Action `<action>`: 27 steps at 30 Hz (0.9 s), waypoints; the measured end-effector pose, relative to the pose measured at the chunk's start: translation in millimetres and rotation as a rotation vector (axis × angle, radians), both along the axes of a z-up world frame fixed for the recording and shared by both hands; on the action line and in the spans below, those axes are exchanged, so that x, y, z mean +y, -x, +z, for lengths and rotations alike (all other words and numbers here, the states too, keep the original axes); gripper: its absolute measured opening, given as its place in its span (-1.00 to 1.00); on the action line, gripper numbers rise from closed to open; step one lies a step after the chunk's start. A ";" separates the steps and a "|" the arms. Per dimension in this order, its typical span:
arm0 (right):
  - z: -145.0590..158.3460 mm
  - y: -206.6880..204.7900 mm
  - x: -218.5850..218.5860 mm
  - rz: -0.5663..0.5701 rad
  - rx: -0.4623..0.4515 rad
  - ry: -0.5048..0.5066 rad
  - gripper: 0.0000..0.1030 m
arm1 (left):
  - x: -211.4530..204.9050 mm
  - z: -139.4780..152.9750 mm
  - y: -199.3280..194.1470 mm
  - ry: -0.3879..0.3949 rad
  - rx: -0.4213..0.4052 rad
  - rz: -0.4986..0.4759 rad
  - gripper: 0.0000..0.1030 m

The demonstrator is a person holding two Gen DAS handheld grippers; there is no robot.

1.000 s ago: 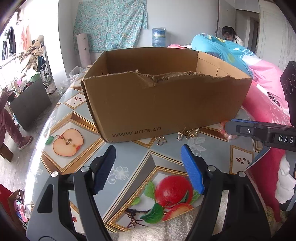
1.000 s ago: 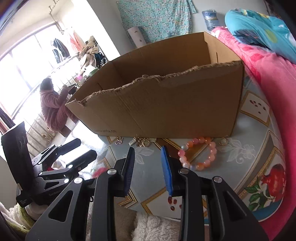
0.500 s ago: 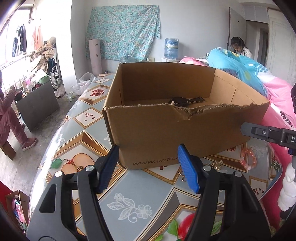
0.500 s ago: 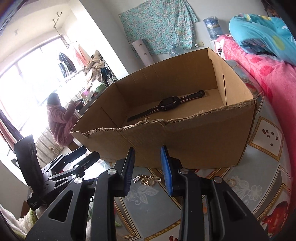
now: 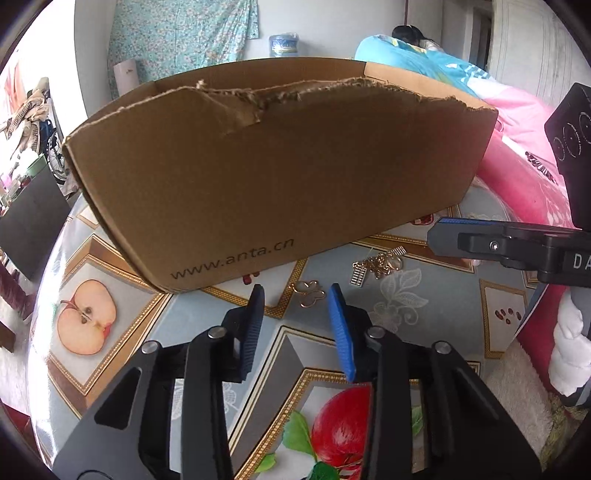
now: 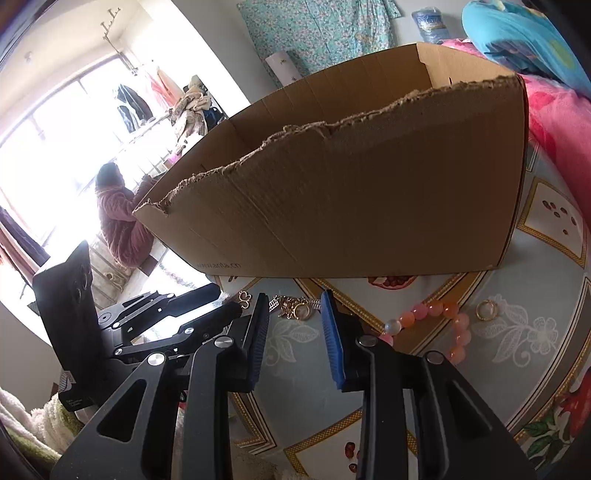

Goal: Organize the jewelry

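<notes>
L gripper [image 5: 295, 291] jaws narrowing, nothing gripped | clover ring [image 5: 309, 293] between tips (on tablecloth)

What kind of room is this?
Probably a bedroom in someone's home: a pink quilt is heaped beside the fruit-patterned table, and clothes hang by the window.

Beyond the fingers, at the back wall, a floral cloth [image 5: 181, 33] hangs with a white roll [image 5: 125, 79] leaning below it and a water jug [image 5: 283, 45] to its right. To the right of the fingers lie a pink quilt [image 5: 524, 147] and a blue quilt [image 5: 417, 61]. Far to the left of the fingers in the right wrist view, a seated person in a pink robe [image 6: 120, 218] faces a bright window [image 6: 55, 147] with clothes [image 6: 133, 103] hanging by it.
</notes>
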State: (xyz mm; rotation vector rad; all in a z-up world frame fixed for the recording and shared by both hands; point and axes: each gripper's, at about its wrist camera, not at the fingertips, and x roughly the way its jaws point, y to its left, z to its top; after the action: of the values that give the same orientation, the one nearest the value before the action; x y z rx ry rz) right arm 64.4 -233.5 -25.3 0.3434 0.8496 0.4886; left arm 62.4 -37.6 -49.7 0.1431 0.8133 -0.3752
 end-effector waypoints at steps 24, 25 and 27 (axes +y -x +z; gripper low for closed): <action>6.7 4.7 -8.8 0.007 -0.027 -0.018 -0.43 | -8.1 -0.6 11.4 -0.037 0.003 -0.047 -0.80; 7.2 4.8 -6.9 0.012 -0.028 -0.015 -0.43 | -8.5 -0.7 11.9 -0.033 0.003 -0.043 -0.80; 8.5 5.3 -3.2 0.023 -0.032 -0.007 -0.43 | -7.3 -0.5 13.4 -0.026 0.005 -0.035 -0.81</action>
State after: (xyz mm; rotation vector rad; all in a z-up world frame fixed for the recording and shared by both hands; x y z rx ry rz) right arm 59.2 -236.7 -16.7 0.3317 0.8216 0.5171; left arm 49.0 -44.9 -50.2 0.1805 0.8220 -0.3979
